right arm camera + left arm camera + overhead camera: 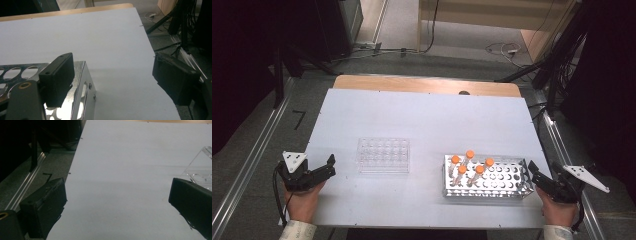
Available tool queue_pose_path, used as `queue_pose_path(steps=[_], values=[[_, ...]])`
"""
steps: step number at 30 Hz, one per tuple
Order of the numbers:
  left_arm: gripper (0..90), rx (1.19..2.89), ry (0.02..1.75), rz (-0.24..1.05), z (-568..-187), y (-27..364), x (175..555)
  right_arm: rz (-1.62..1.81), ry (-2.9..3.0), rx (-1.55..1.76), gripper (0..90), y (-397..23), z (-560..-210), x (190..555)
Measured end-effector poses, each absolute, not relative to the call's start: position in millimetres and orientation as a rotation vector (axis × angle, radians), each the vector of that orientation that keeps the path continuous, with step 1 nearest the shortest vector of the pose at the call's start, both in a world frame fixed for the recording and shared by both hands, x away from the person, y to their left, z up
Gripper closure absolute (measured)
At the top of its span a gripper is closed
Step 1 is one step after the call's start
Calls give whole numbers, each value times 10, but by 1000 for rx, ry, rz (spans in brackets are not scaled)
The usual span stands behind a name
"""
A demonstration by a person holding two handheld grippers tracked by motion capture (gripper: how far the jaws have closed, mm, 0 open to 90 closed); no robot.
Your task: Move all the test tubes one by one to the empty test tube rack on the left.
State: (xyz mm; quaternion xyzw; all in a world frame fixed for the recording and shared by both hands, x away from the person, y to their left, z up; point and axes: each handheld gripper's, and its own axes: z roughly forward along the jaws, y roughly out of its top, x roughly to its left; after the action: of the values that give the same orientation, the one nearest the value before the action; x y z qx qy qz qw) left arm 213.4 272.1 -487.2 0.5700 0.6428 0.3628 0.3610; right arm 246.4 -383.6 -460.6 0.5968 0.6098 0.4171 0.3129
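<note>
Risk: right gripper (533,172) hovers just beside the metal rack's (522,186) end wall; a careless reach could likely nudge it, tipping the orange-capped tubes (469,165) beyond | Right gripper: jaws wide apart, empty | Left gripper (330,166): jaws wide, empty, over table (422,115); clear tray (383,155) just ahead.

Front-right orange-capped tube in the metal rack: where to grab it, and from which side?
Grip the front-right tube just under its orange cap, coming from above with the right gripper, which is open and closest. The tubes lean in the metal rack, with only their tops clear. Neighbouring tubes crowd its left and rear; its right side faces empty holes, so probably approach there.
</note>
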Motion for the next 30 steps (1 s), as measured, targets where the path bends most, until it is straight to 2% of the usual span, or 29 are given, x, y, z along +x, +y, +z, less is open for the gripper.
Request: queue_pose_path(steps=[30], values=[[22, 1471, 1655, 935, -4871, 2698, 2117, 1191, 1725, 1438, 166, -3359, -4480, 2284]])
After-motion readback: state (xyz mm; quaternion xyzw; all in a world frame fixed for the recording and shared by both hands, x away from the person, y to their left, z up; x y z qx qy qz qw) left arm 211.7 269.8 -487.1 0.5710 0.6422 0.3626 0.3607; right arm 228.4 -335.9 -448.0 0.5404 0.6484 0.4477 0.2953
